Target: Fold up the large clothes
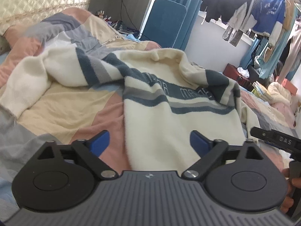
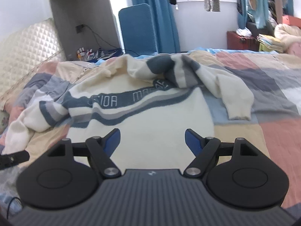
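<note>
The sweater (image 1: 169, 113) lies spread on the bed (image 1: 62, 101), hem nearest, its left sleeve (image 1: 37, 75) flung out and its right sleeve (image 2: 222, 86) crumpled over the shoulder. The left gripper (image 1: 149, 143) hangs over the hem with jaws apart, empty; the right gripper (image 2: 152, 139) likewise. Best next: pinch each cuff, draw both sleeves flat across the chest, then fold

One sweater (image 2: 143, 128), two grippers (image 1: 149, 143)
</note>
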`<state>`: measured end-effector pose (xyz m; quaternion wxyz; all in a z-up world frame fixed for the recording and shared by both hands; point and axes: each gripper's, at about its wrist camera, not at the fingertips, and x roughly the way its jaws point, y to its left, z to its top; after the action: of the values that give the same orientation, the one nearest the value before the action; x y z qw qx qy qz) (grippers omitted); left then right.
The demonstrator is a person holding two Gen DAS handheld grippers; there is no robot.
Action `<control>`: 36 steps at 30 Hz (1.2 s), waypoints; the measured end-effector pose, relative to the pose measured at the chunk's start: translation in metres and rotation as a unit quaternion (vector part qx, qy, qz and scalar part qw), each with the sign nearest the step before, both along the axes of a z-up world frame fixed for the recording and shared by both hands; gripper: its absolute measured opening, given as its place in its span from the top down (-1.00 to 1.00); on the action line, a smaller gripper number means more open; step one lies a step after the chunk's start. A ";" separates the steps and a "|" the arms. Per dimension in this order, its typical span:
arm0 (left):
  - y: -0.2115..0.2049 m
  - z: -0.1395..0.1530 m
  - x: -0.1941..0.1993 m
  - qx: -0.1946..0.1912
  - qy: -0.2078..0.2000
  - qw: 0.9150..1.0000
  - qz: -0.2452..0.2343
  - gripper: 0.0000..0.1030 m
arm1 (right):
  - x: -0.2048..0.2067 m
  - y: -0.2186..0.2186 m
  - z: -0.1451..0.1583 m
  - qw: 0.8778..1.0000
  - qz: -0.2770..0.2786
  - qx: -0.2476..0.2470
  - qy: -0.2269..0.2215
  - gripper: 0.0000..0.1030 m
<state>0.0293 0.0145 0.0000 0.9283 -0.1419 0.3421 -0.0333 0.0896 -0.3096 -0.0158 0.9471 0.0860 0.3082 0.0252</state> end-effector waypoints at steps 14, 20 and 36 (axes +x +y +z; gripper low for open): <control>-0.042 0.072 -0.013 0.009 0.007 0.999 -0.040 -1.00 | 0.084 0.014 0.004 0.996 0.085 -0.019 0.036 -0.50; -0.072 0.098 -0.017 0.024 -0.006 0.995 -0.097 -1.00 | 0.145 0.037 -0.010 0.992 0.114 -0.034 0.051 -0.50; -0.112 0.109 0.003 -0.025 0.029 0.976 -0.216 -1.00 | 0.286 0.085 -0.083 0.993 0.085 0.009 0.075 -0.50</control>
<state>0.0325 -0.0979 0.1093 0.8849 -0.0889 0.3903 -0.2380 0.3755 -0.2246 -0.0985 0.9148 0.0695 0.3847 0.1020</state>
